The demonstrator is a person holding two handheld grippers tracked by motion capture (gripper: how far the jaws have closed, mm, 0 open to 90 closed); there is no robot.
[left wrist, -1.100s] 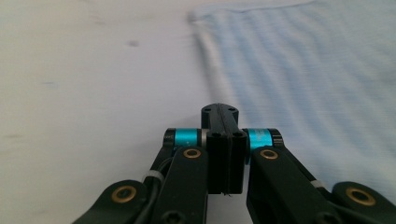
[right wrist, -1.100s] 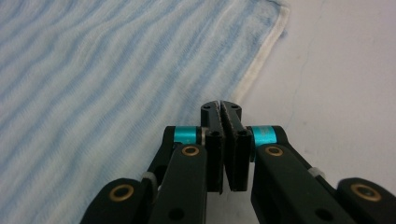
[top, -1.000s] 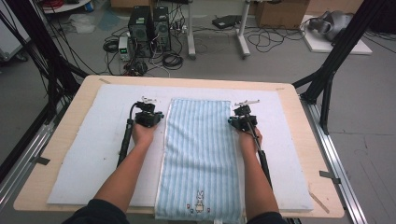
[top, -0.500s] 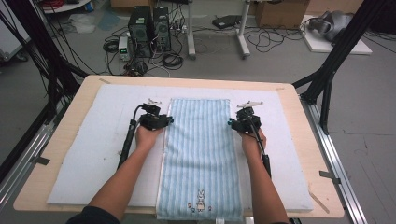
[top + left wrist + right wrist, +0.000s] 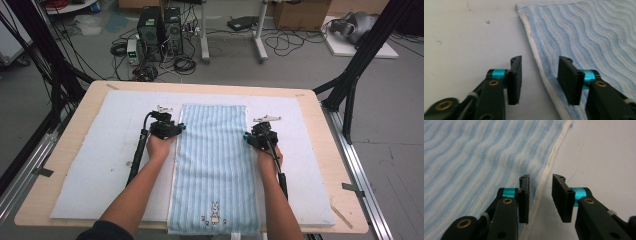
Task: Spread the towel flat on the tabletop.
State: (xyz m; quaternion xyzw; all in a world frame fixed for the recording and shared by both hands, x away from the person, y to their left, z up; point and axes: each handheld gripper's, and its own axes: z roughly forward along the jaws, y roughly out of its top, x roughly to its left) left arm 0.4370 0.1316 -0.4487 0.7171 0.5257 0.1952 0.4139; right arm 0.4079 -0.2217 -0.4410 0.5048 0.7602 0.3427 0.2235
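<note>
The striped towel point(image 5: 215, 170) lies flat along the middle of the tabletop point(image 5: 320, 115). The left tongs point(image 5: 539, 78) have just been opening and straddle its edge. The right tongs point(image 5: 540, 195), closing slightly, stand apart over the opposite edge, gripping nothing. I judge a new pinch is coming.

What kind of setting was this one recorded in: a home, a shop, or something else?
Most likely a lab or workshop set up for recording. The wooden table stands inside a black metal frame, computer towers and loose cables sit on the bare floor behind it, and cardboard boxes stand farther back.
</note>
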